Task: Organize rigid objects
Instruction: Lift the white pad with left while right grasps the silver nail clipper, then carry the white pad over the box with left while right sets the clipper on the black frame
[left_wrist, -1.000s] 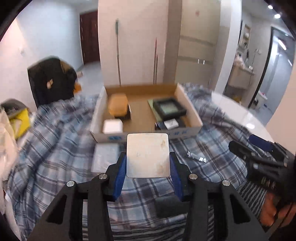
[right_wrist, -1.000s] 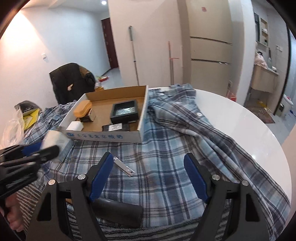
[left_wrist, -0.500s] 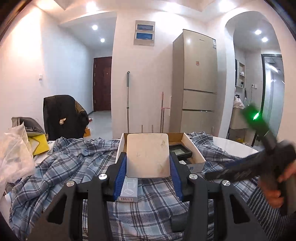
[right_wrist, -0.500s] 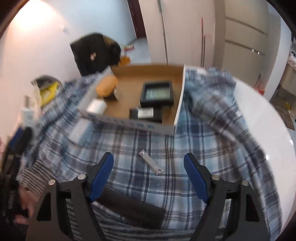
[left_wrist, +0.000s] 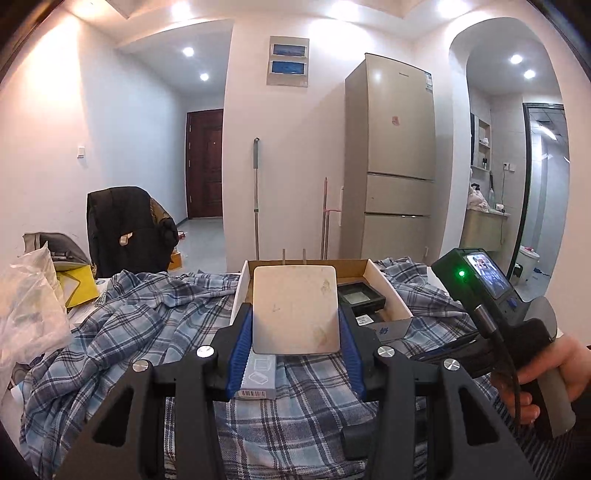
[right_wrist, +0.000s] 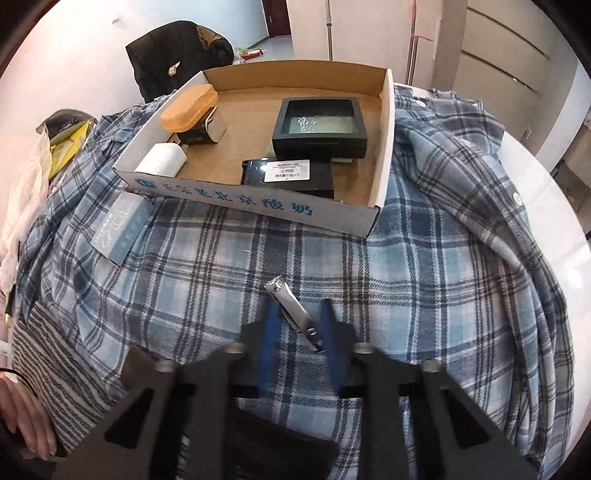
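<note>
My left gripper (left_wrist: 295, 317) is shut on a white square slab (left_wrist: 295, 295) and holds it up in front of the cardboard box (left_wrist: 388, 291). In the right wrist view my right gripper (right_wrist: 299, 317) points down at the plaid cloth. Its blue fingers (right_wrist: 269, 325) are blurred and closing tight on a metal nail clipper (right_wrist: 291, 314) that lies aslant between them. The box (right_wrist: 258, 206) holds an orange case (right_wrist: 188, 107), a black tray (right_wrist: 319, 125), a white roll (right_wrist: 160, 162) and a labelled black packet (right_wrist: 288, 173). A pale blue packet (right_wrist: 120, 225) lies left of the box.
A blue plaid shirt (right_wrist: 443, 240) covers the round white table (right_wrist: 546, 192). A plastic bag (left_wrist: 26, 306) sits at the left, and a chair with a black jacket (left_wrist: 125, 225) stands behind. A hand (left_wrist: 554, 369) grips the right tool at the right edge.
The right gripper sank and tipped down over the nail clipper, and its wide-open jaws came together around it. The left gripper tilted up with the white slab, then held still.
</note>
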